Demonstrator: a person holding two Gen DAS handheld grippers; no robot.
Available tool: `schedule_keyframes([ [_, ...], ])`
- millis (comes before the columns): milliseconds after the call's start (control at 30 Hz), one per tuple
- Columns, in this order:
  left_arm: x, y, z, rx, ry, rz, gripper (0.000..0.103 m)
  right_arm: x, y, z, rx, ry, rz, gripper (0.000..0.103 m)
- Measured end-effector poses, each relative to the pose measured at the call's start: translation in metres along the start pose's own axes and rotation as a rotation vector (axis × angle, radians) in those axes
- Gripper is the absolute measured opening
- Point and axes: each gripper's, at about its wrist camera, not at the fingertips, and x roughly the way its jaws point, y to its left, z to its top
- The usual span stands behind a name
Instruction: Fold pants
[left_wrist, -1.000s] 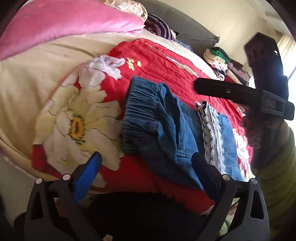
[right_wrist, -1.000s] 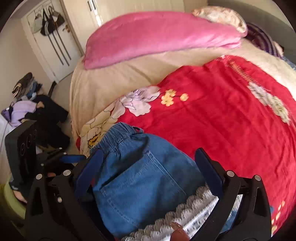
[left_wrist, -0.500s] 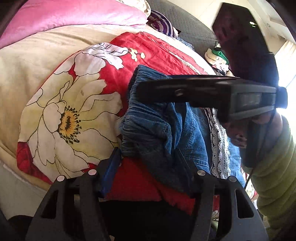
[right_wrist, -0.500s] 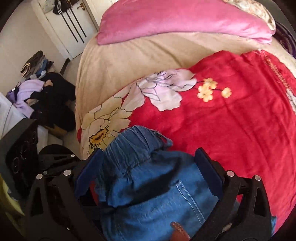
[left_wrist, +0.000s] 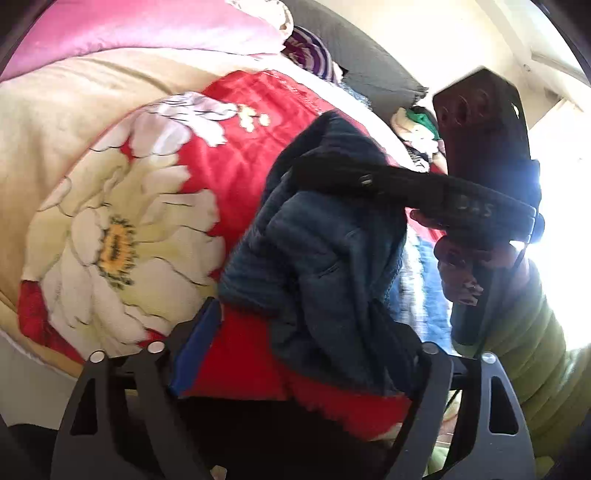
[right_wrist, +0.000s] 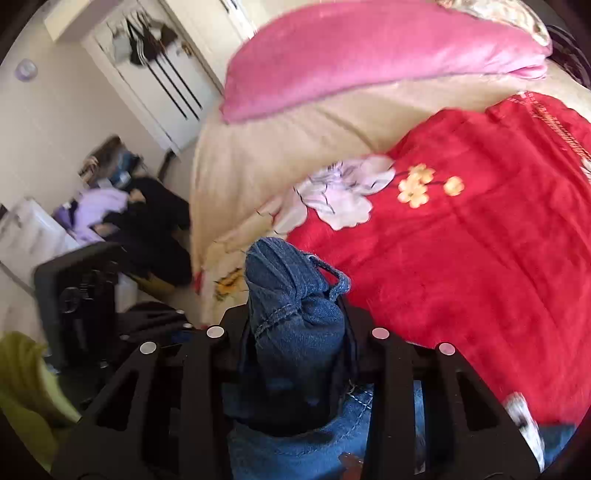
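The blue denim pants (left_wrist: 332, 258) lie bunched on the red floral blanket (left_wrist: 240, 162) at the bed's near edge. In the right wrist view the elastic waistband (right_wrist: 291, 288) is gathered into an upright wad, and my right gripper (right_wrist: 295, 314) is closing with its pads pressing on that wad. The left wrist view shows that same right gripper (left_wrist: 310, 173) from the side, raising the waistband off the blanket. My left gripper (left_wrist: 297, 314) sits low at the bed edge, jaws opening; a hanging fold of denim lies between its fingers, near the right one, unpinched.
A pink pillow (right_wrist: 369, 55) and a beige cover (right_wrist: 295, 147) lie beyond the blanket. A hand in a green sleeve (left_wrist: 524, 362) holds the right gripper. Clothes are piled on the floor (right_wrist: 122, 214) by a white wardrobe door (right_wrist: 166, 74). A grey headboard (left_wrist: 369, 70) stands behind.
My right gripper went from wide open over the flat pants to shut on the waistband, bunching and lifting it. My left gripper narrowed, then widened again, staying at the bed edge.
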Motion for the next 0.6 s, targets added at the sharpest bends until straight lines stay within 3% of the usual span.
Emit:
schedule_keyframes([
  [133,0.007,-0.011,0.001,-0.024,0.027,-0.097,0.082,-0.041,-0.003,-0.014,0.027,-0.086,0.041,0.030],
  [333,0.031,-0.041,0.004,-0.006,0.080,-0.206,0.083,-0.087,-0.007,-0.036,0.045,-0.165,0.021,0.030],
  [433,0.036,-0.069,0.006,0.054,0.088,-0.238,0.082,-0.105,-0.012,-0.048,0.057,-0.197,0.008,0.030],
  [600,0.048,-0.123,0.002,0.187,0.114,-0.317,0.082,-0.139,-0.026,-0.076,0.122,-0.283,-0.016,0.040],
])
